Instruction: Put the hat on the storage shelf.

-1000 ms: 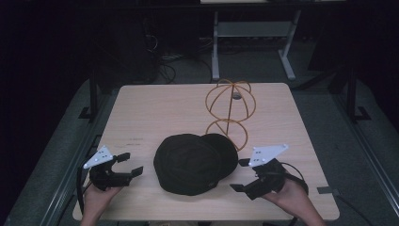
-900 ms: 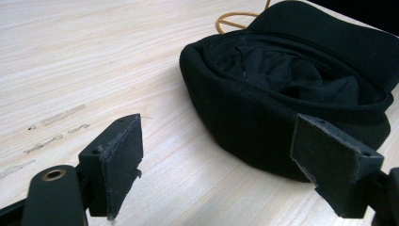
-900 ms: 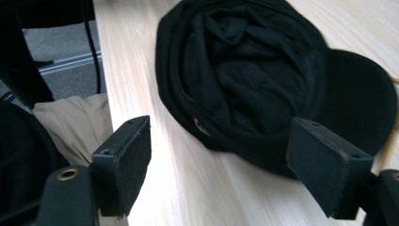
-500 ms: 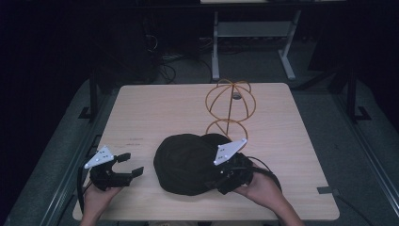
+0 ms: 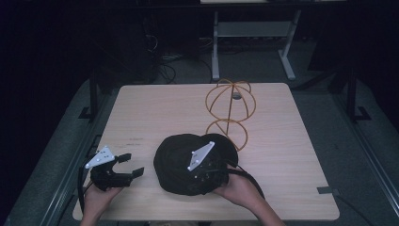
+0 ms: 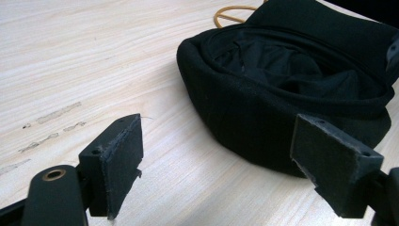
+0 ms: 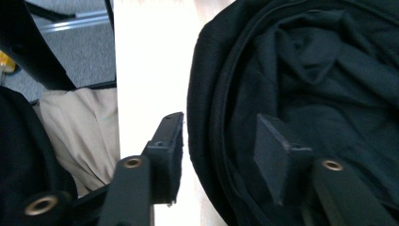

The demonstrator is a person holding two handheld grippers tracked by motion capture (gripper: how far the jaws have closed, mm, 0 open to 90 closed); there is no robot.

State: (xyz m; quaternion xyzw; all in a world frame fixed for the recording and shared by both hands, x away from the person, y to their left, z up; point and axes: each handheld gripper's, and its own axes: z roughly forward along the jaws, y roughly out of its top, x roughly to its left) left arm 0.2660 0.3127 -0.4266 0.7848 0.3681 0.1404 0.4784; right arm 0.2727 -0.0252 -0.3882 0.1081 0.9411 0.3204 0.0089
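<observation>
Black soft cap (image 5: 186,162) upside down, near middle of table (image 5: 155,106) | my right hand-held gripper (image 7: 219,143) closing astride its near rim, not yet pinching | left hand-held gripper (image 5: 129,165) apart | light, floppy: I'd grip the rim band

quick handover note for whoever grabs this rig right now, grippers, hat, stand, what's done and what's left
Left gripper: open, nothing between its fingers, low over the table to the left of the hat.
Right gripper: fingers have just been closing and straddle the hat's near rim, one outside, one inside; pads not yet pressing.
Black hat: lying opening-up near the front edge.
Wire hat stand: upright behind the hat, bare.
Done: right gripper placed on the rim.
Left: probably finish the grip, lift the hat, set it on the stand.
</observation>
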